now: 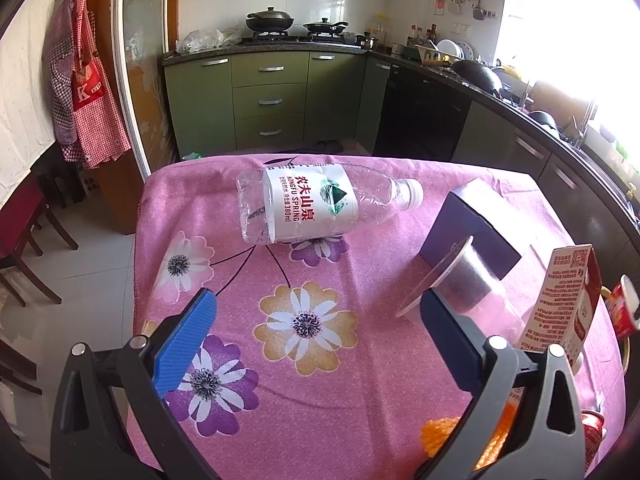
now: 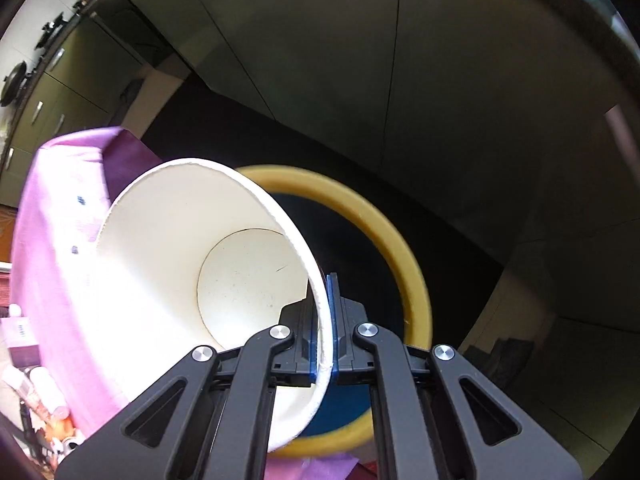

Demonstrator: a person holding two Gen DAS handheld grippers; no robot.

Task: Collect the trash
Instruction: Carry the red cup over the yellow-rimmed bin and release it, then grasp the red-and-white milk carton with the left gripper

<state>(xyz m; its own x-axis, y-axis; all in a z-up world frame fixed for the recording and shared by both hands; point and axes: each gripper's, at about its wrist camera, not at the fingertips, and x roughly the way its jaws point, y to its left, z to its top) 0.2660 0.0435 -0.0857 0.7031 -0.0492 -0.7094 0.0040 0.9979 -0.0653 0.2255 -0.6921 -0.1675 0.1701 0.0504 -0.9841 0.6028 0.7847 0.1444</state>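
Our right tongs pinch the white paper cup by its rim over what looks like a yellow-rimmed bin, w/ left tongs spread wide above the surface, 1 water bottle lying ahead.

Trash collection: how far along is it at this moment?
Nothing can be confirmed as binned yet. In hand: the right gripper pinches the rim of a white paper cup beside a yellow-rimmed bin. Left: the left gripper is open and empty over the table, where a water bottle, purple box, plastic cup and red-and-white carton remain.
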